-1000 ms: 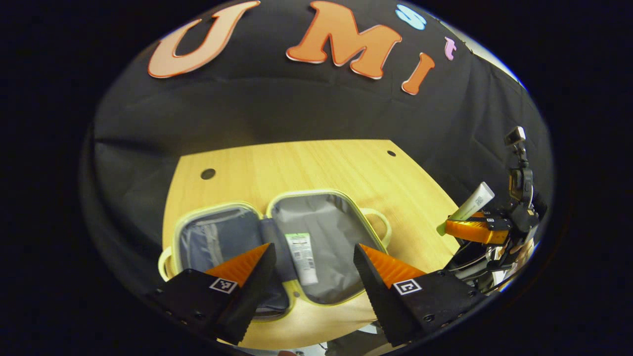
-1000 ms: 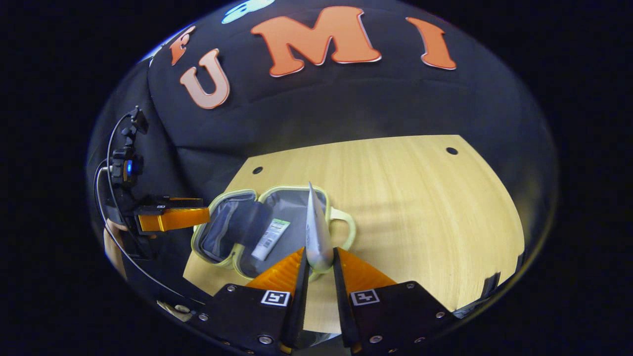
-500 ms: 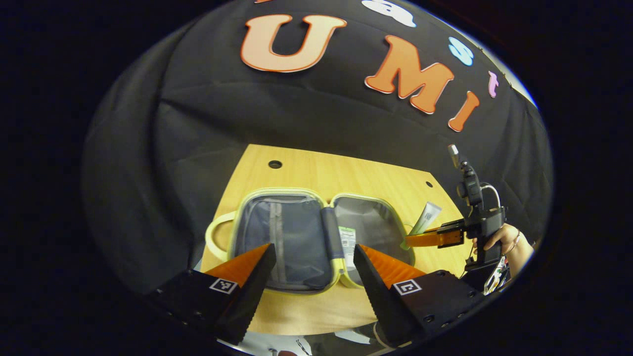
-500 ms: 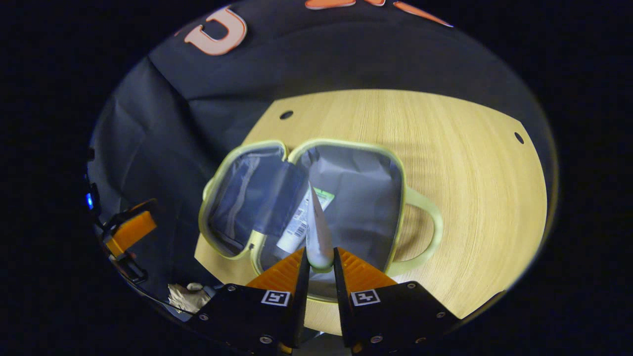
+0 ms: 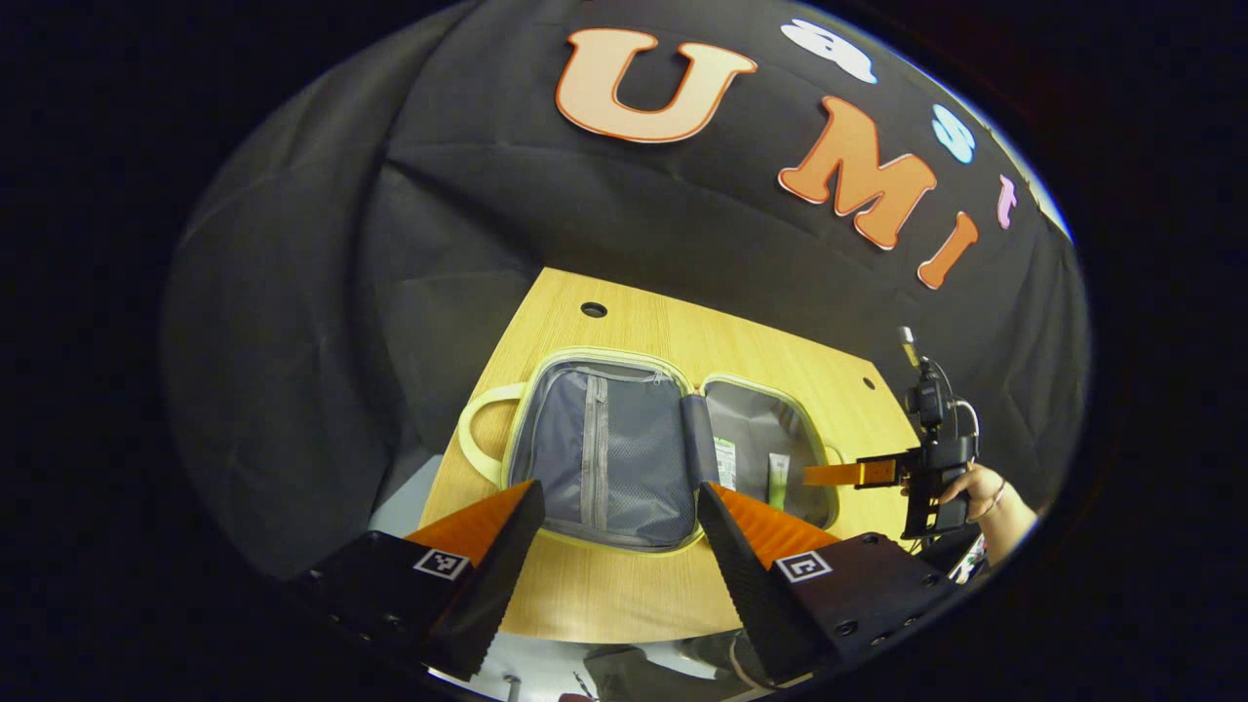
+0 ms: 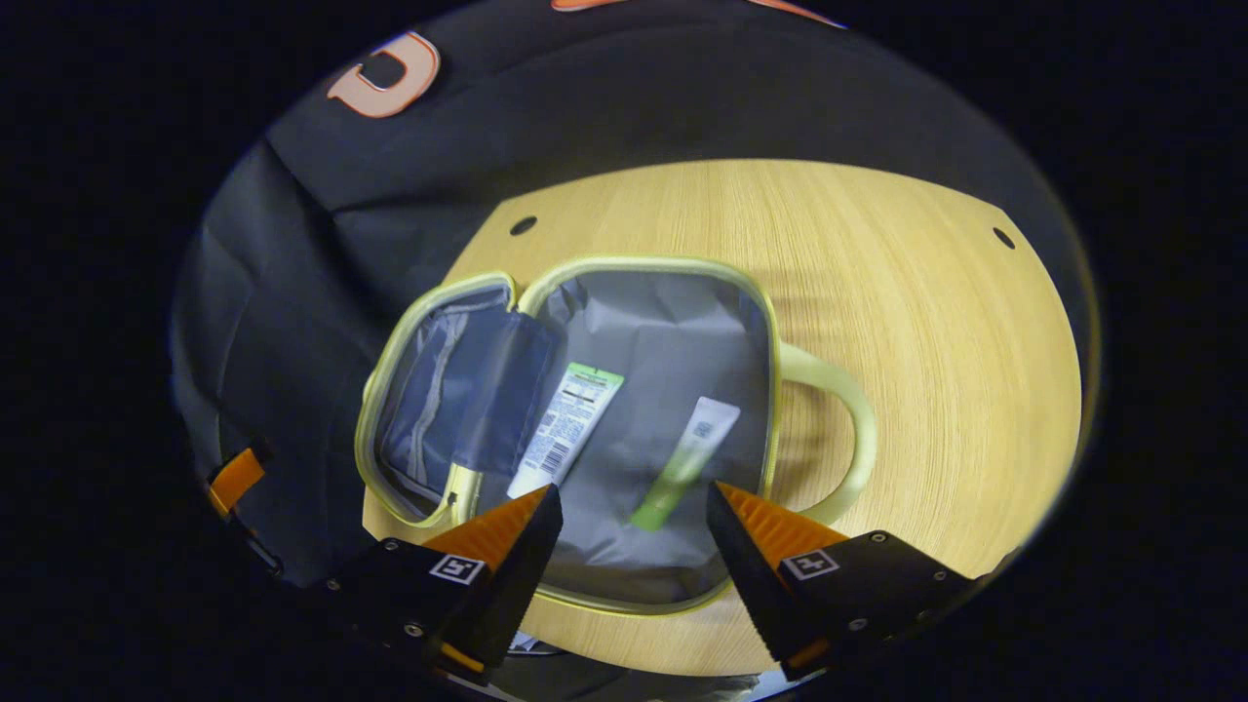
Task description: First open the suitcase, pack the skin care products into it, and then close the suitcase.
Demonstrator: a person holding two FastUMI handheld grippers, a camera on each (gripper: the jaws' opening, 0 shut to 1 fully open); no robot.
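The pale yellow suitcase (image 6: pixel 643 265) lies open flat on the wooden table (image 6: pixel 926 322), grey lining up. In its right half lie a white tube with a green top band (image 6: pixel 566 426) and a slimmer white tube with a green cap (image 6: pixel 685 462). My right gripper (image 6: pixel 634 512) hangs open just above that half, nothing between its fingers. In the left gripper view the suitcase (image 5: pixel 546 366) shows its zipped mesh half on the left, both tubes (image 5: pixel 724 462) (image 5: pixel 777 479) in the far half. My left gripper (image 5: pixel 619 507) is open above the near edge. The right gripper (image 5: pixel 838 475) shows there too, held by a hand.
Yellow carry handles stick out at both ends of the suitcase (image 6: pixel 846 429) (image 5: pixel 480 441). Bare table stretches to the right of the suitcase in the right gripper view. Small round holes (image 6: pixel 523 225) (image 6: pixel 1002 237) mark the table's far corners. Black cloth hangs behind.
My right gripper opened and let go of the slim green-capped tube, which now lies in the suitcase. My left gripper drew back and swung left, away from the case.
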